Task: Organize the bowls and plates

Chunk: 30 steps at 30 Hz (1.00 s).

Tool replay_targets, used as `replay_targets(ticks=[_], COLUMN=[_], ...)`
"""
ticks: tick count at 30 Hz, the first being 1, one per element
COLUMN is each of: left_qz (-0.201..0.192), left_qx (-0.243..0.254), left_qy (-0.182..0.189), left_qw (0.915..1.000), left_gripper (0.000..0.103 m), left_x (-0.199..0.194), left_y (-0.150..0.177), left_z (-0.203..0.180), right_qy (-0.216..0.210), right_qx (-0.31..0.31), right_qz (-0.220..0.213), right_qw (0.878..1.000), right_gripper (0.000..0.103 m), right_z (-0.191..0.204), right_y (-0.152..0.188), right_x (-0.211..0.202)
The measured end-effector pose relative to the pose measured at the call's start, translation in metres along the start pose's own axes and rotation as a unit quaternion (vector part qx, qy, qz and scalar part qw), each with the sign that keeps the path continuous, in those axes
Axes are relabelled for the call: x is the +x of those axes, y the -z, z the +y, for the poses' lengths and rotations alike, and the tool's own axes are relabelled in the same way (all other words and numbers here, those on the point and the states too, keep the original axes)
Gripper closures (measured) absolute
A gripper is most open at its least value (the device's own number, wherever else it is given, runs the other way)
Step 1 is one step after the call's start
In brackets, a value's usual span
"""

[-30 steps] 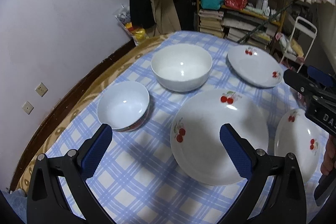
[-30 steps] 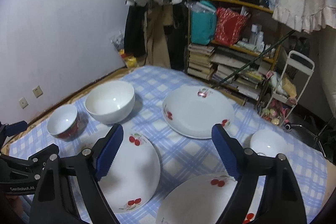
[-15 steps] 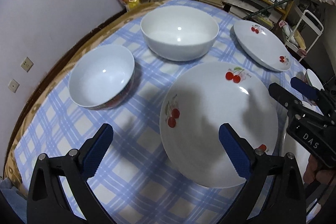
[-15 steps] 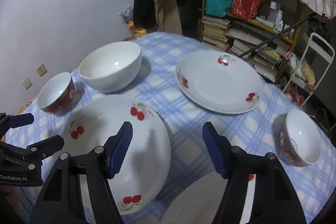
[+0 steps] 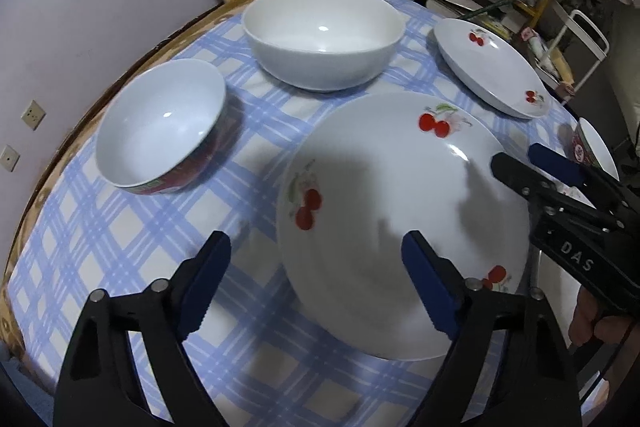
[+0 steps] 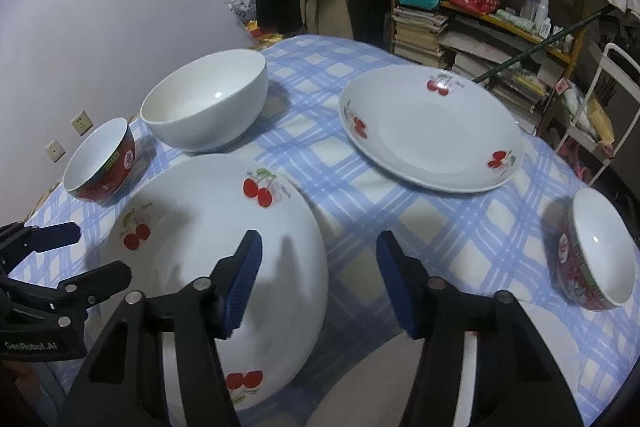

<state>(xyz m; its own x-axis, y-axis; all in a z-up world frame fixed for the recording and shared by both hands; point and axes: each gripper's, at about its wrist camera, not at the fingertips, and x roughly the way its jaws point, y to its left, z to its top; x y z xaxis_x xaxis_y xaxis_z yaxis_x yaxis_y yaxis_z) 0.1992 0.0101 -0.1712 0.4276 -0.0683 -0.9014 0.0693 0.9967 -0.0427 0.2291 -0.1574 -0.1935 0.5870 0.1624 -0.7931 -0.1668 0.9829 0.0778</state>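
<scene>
Left wrist view: the left gripper [image 5: 316, 285] is hovering at lower centre with jaws apart and closing, its fingers straddling the left rim of the near plate [image 5: 404, 219] without pressing it, while a red bowl [image 5: 160, 127] is sitting at centre left, a white bowl [image 5: 324, 35] at top centre and a far plate [image 5: 492, 67] at upper right on the checked cloth [image 5: 256, 131]. Right wrist view: the right gripper [image 6: 318, 285] is hanging at lower centre, jaws apart and closing over the near plate's [image 6: 212, 247] right rim, pads not yet gripping; a second red bowl [image 6: 596, 251] is lying at the right edge.
</scene>
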Motion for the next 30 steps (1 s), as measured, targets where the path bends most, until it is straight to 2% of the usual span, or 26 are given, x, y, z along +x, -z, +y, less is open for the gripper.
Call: replay_targets(ticks=[2,4,5,7,9,10,12,16,20,30], left_qz=[0.002,0.004,0.007,0.013,0.015,0.017,0.023,0.044,0.05,0.055], left_qx=[-0.001,0.002,0.003,0.003,0.002,0.001,-0.006,-0.027,-0.036,-0.041], left_qy=[0.004,0.01,0.01,0.007,0.001,0.0,0.003,0.009,0.015,0.022], left_qw=[1.0,0.9999,0.9999,0.9999,0.9999,0.9999,0.9997,0.9986,0.998,0.9974], left_gripper=[0.027,0.036,0.044,0.052,0.057,0.06,0.063,0.075,0.078,0.076], left_x=[0.003,0.006,0.008,0.012,0.016,0.017,0.021,0.03,0.032,0.035], left_y=[0.001,0.001,0.002,0.002,0.003,0.003,0.003,0.003,0.002,0.003], left_z=[0.0,-0.001,-0.001,-0.001,0.0,0.001,0.004,0.011,0.014,0.018], right_qy=[0.0,-0.006,-0.008,-0.013,-0.023,-0.027,-0.027,-0.027,-0.044,-0.074], right_qx=[-0.003,-0.003,-0.002,0.004,0.01,0.011,0.013,0.021,0.043,0.066], right_qz=[0.005,0.012,0.015,0.022,0.026,0.028,0.032,0.037,0.047,0.069], right_qw=[1.0,1.0,1.0,1.0,0.999,0.999,0.999,0.999,0.997,0.993], right_gripper=[0.044,0.054,0.058,0.063,0.071,0.08,0.083,0.091,0.092,0.091], right_z=[0.002,0.002,0.001,0.0,-0.002,-0.002,-0.002,-0.005,-0.011,-0.018], right_y=[0.001,0.002,0.003,0.004,0.005,0.006,0.006,0.007,0.008,0.009], right_x=[0.003,0.005,0.006,0.009,0.011,0.012,0.013,0.015,0.018,0.024])
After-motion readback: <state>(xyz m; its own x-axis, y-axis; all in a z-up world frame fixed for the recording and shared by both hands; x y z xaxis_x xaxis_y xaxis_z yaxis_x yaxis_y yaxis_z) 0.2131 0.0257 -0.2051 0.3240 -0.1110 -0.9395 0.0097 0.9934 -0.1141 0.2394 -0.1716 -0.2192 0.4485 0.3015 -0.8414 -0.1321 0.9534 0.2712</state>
